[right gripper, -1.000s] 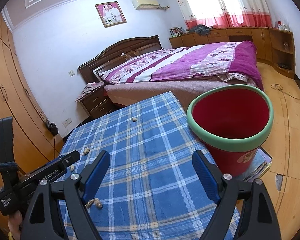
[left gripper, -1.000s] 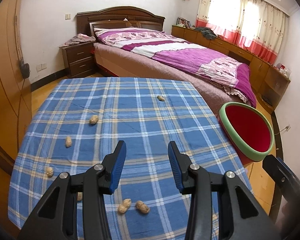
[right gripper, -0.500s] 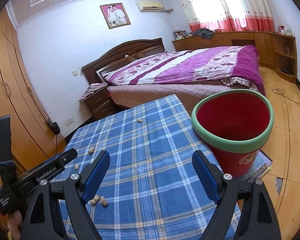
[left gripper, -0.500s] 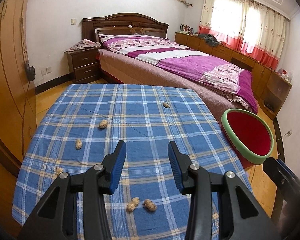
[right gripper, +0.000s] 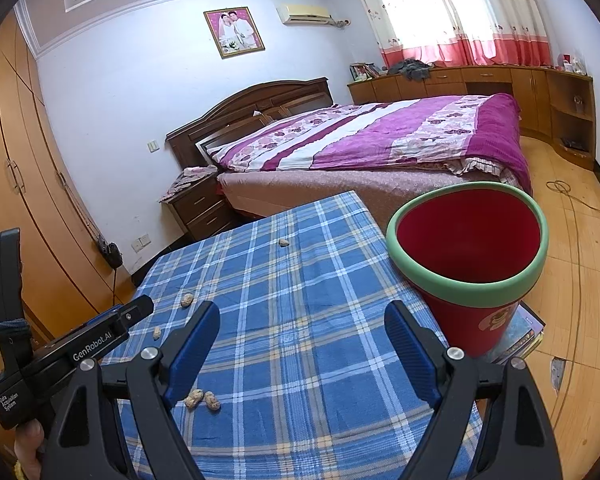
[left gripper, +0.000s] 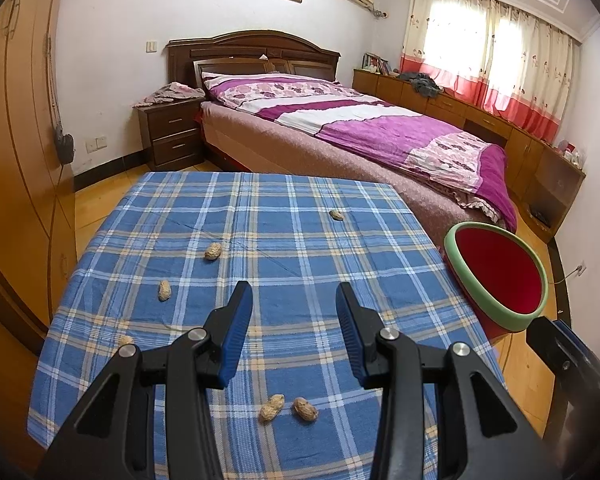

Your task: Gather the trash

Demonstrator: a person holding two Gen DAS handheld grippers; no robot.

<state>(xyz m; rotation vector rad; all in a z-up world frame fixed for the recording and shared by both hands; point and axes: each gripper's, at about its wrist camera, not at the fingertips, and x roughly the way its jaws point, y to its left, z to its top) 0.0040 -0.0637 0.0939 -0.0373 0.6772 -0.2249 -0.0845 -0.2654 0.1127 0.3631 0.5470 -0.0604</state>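
Observation:
Several peanut shells lie on a blue plaid tablecloth (left gripper: pixel 300 272). Two shells (left gripper: pixel 288 407) lie side by side near the front edge; others lie at the left (left gripper: pixel 164 290), middle (left gripper: pixel 213 251) and far side (left gripper: pixel 336 215). A red bin with a green rim (left gripper: pixel 496 276) stands off the table's right edge; it is large in the right wrist view (right gripper: pixel 468 256). My left gripper (left gripper: pixel 294 328) is open and empty above the near part of the table. My right gripper (right gripper: pixel 302 344) is open and empty, left of the bin.
A bed with a purple cover (left gripper: pixel 360 128) stands behind the table, with a nightstand (left gripper: pixel 172 136) at its left. Wooden wardrobes (left gripper: pixel 16 140) line the left wall. The bin rests on a stack of books (right gripper: pixel 516 340) on the wood floor.
Both grippers have pulled back and risen a little, so the table and shells sit lower and farther in view. Both stay open and empty.

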